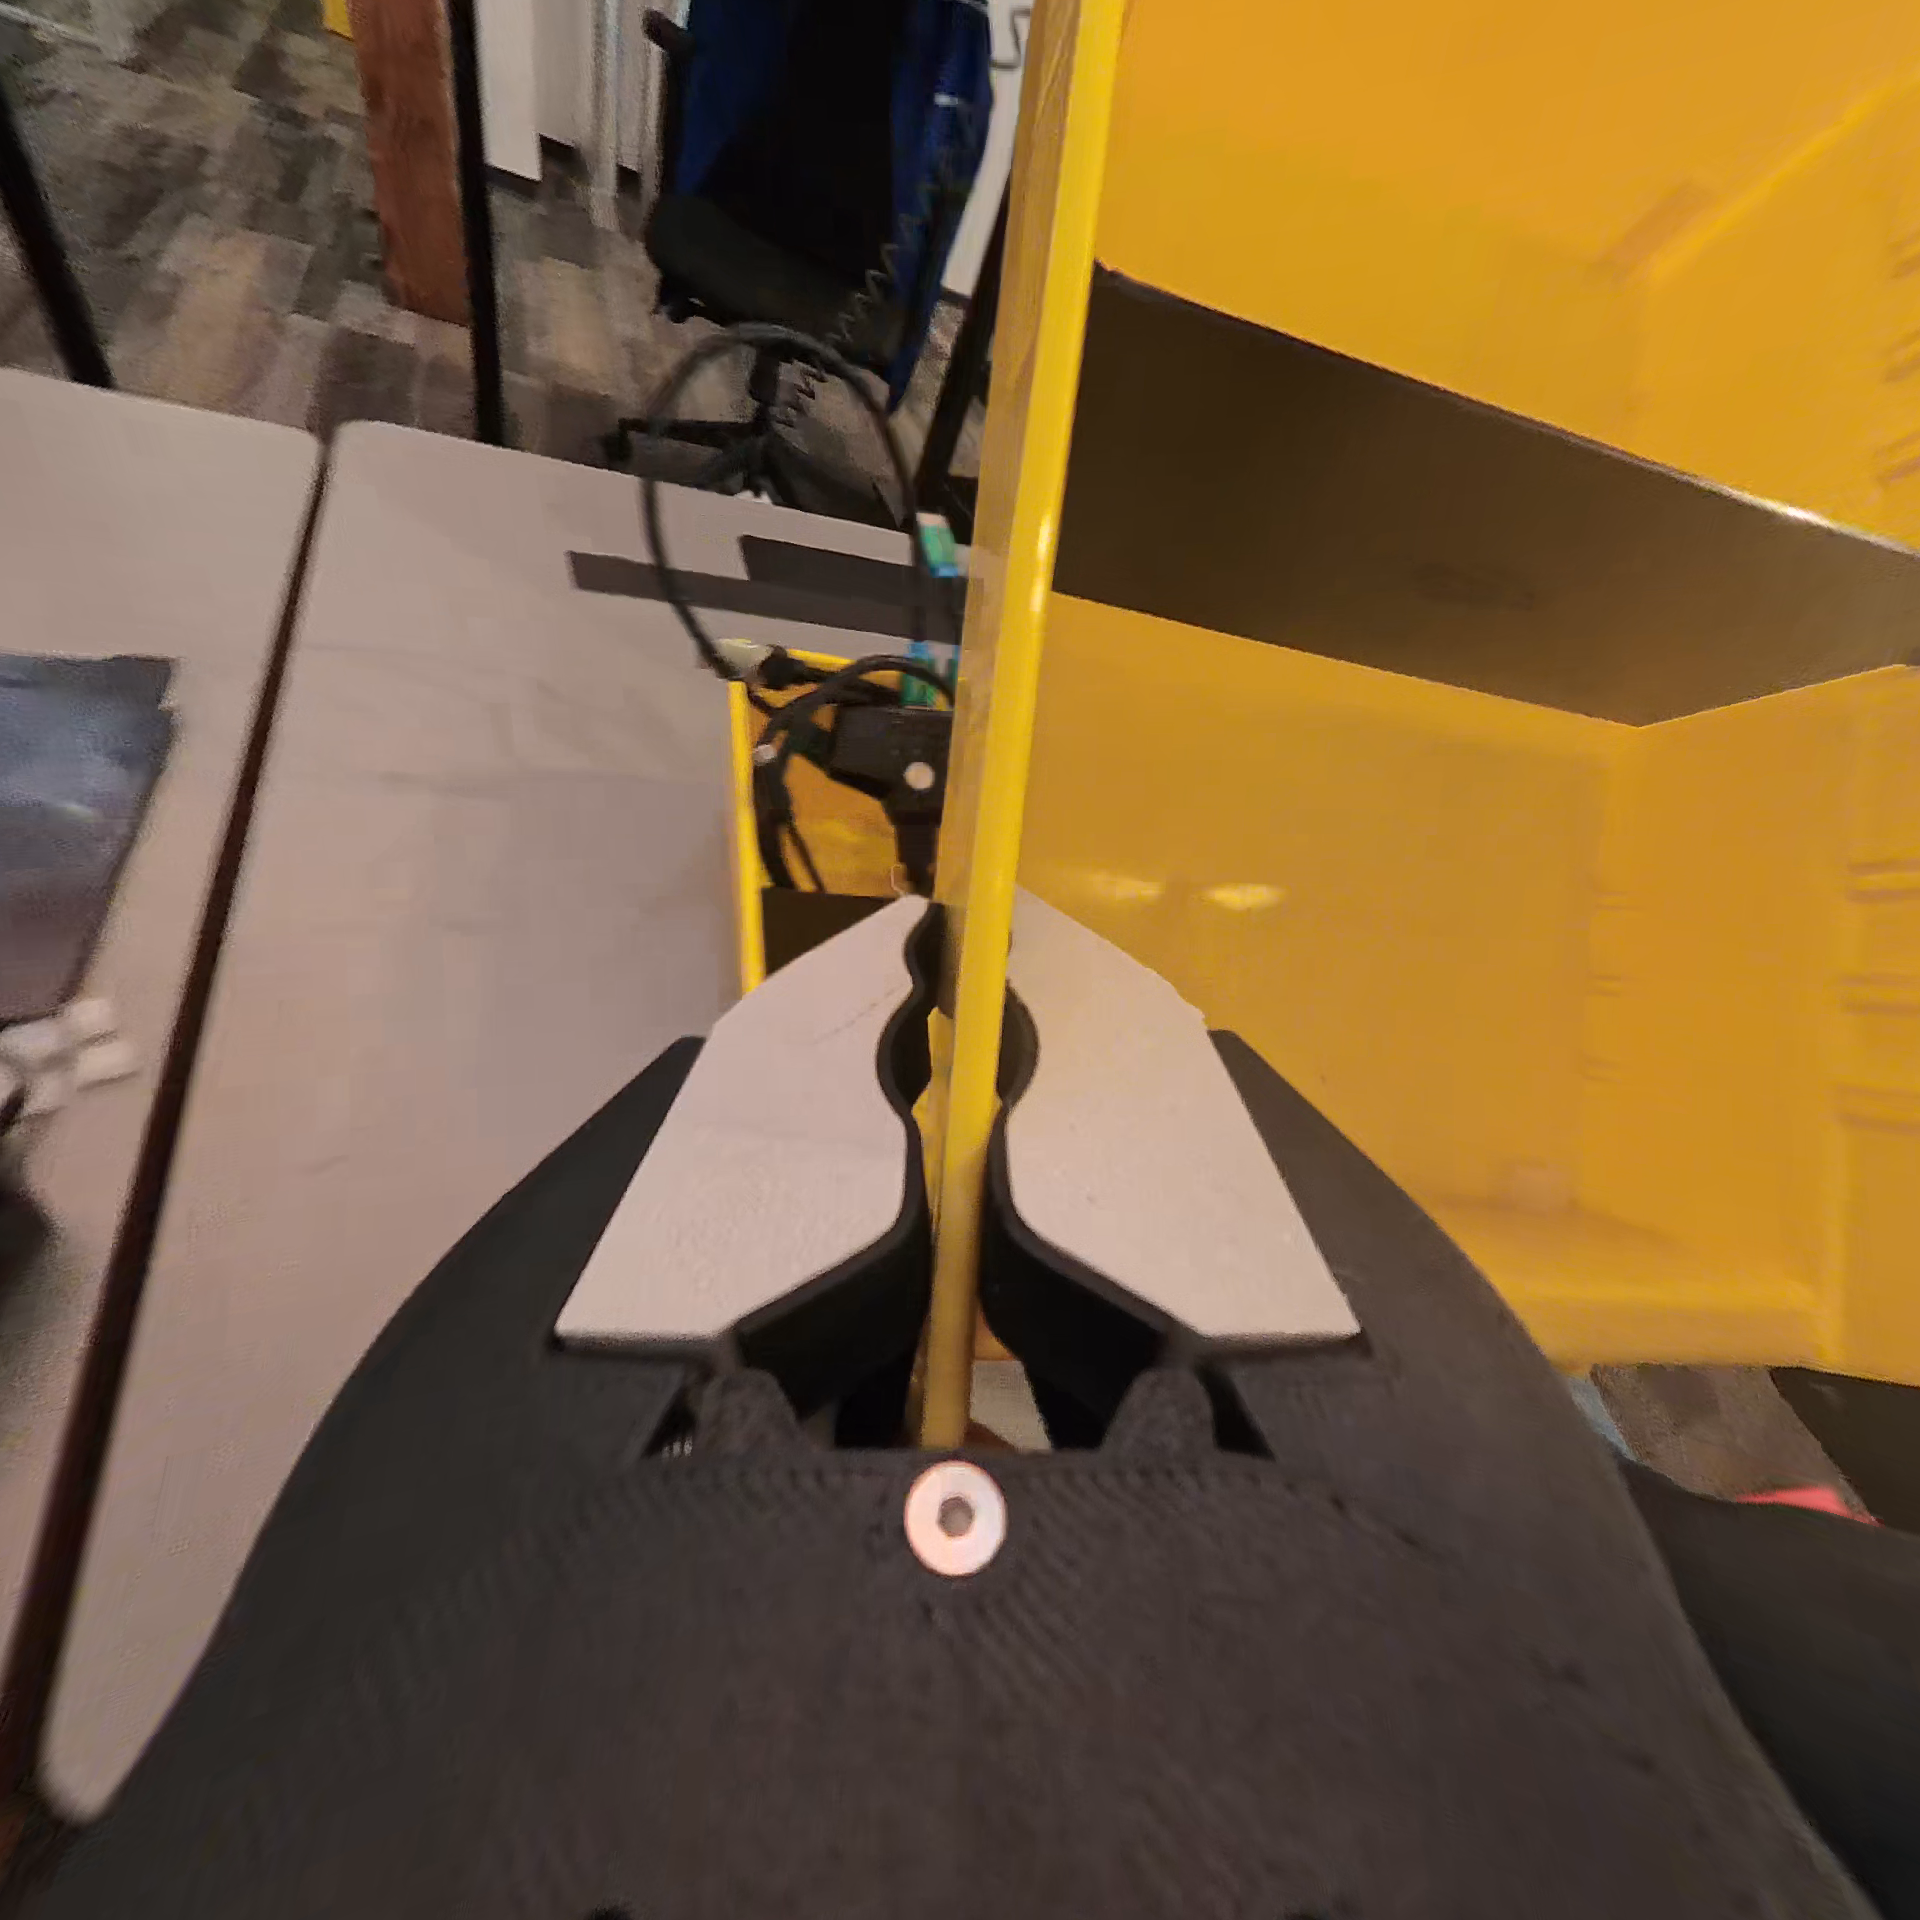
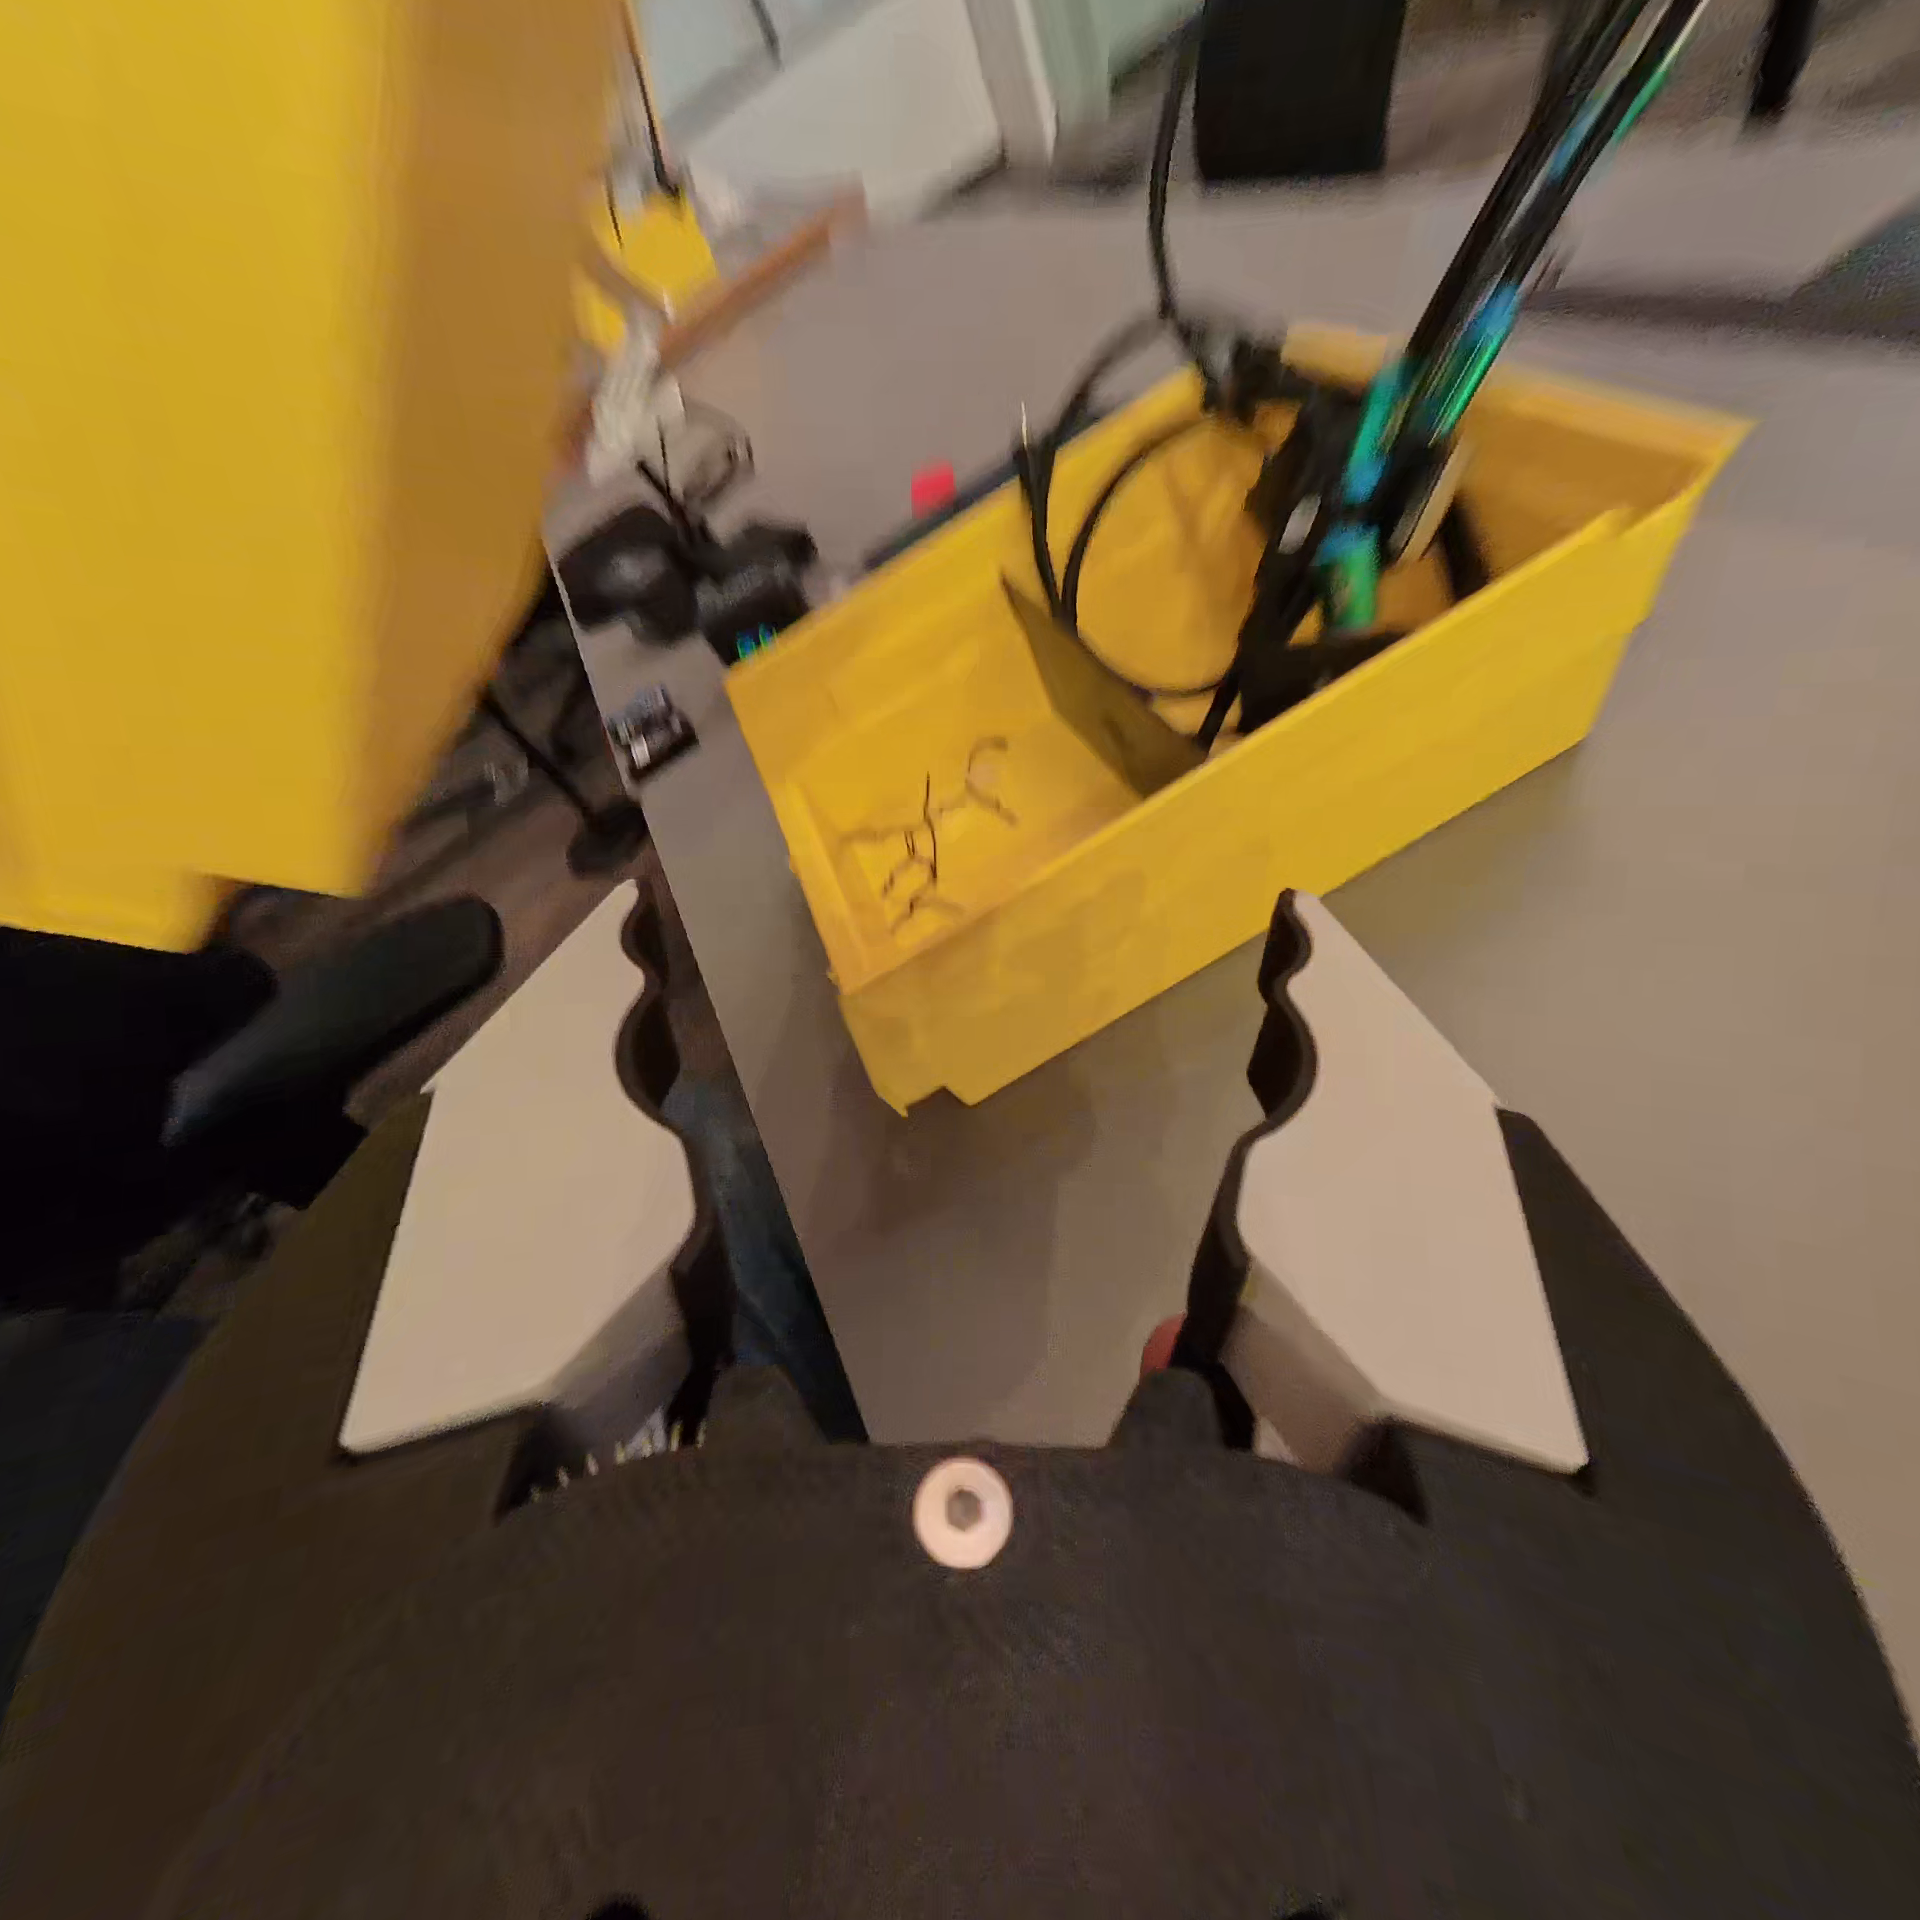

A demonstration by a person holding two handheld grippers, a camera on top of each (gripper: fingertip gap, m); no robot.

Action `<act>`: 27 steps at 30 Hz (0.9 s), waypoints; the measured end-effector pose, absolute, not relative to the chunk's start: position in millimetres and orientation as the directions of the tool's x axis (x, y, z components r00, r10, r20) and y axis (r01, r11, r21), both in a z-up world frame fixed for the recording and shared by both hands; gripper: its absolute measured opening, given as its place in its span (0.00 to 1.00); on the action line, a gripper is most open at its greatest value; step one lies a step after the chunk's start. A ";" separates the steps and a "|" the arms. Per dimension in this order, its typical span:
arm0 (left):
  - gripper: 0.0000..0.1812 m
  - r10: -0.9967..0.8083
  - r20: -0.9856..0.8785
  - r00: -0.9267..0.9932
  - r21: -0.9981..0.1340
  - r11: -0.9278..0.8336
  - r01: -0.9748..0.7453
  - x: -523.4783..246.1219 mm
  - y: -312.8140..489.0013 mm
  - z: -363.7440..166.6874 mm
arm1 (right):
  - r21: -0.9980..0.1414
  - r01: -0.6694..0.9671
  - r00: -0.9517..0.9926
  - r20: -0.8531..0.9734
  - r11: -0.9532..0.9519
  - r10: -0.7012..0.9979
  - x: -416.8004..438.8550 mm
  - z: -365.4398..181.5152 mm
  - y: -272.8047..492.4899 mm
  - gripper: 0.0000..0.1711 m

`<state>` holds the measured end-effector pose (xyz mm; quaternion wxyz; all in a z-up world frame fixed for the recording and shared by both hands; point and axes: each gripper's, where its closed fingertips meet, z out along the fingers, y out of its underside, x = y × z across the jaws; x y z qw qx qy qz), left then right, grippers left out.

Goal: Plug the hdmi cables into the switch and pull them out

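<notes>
My left gripper point(image 1: 971, 925) is shut on the thin side wall of a big yellow bin point(image 1: 1455, 935), which fills the right half of the left wrist view and has a black divider point(image 1: 1455, 540) inside. Beyond it a second yellow bin point(image 1: 821, 831) on the table holds black cables point(image 1: 790, 727) and a small black box point(image 1: 894, 743). In the right wrist view my right gripper point(image 2: 961, 899) is open and empty, just short of that bin's near corner point(image 2: 1195, 883). Black cables point(image 2: 1122, 561) with green and blue tags rise out of it.
The grey table point(image 2: 1662, 935) has its edge running under my right gripper. The held yellow bin point(image 2: 260, 416) hangs at the upper left of the right wrist view. Small black devices point(image 2: 727, 592) lie past the table edge. An office chair point(image 1: 758, 260) stands behind the table. Left tips to right tips: about 25 centimetres.
</notes>
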<state>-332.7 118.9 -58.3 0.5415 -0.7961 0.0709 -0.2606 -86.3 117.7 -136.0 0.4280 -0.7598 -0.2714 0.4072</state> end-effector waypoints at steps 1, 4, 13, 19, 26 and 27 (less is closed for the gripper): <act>0.02 -0.411 0.314 0.856 -0.905 -0.401 0.140 -312.4 125.7 -59.0 | -0.898 0.010 0.526 -0.369 -0.440 0.766 -67.9 -115.5 108.4 0.68; 0.02 -0.465 0.240 0.852 -0.916 -0.399 0.040 -247.4 149.1 -66.5 | -0.948 -0.111 0.563 -0.308 -0.299 0.767 -16.1 -65.1 67.7 0.66; 0.02 -0.651 0.190 0.735 -0.872 -0.456 -0.178 -27.1 184.7 -115.8 | -0.940 -0.093 0.813 -0.262 -0.328 0.520 80.0 -96.9 36.4 0.65; 0.04 -0.663 0.296 0.687 -0.796 -0.569 -0.205 71.8 181.5 -174.5 | -0.917 -0.134 0.918 -0.257 -0.375 0.302 176.8 -141.9 54.3 0.48; 0.15 -0.683 0.342 0.646 -0.684 -0.652 -0.328 131.2 143.7 -237.3 | -0.844 -0.145 0.941 -0.280 -0.517 0.192 246.0 -201.4 65.0 0.50; 0.17 -0.686 0.349 0.639 -0.666 -0.661 -0.346 135.6 136.5 -244.4 | -0.835 -0.146 0.942 -0.282 -0.530 0.184 252.3 -206.0 65.7 0.49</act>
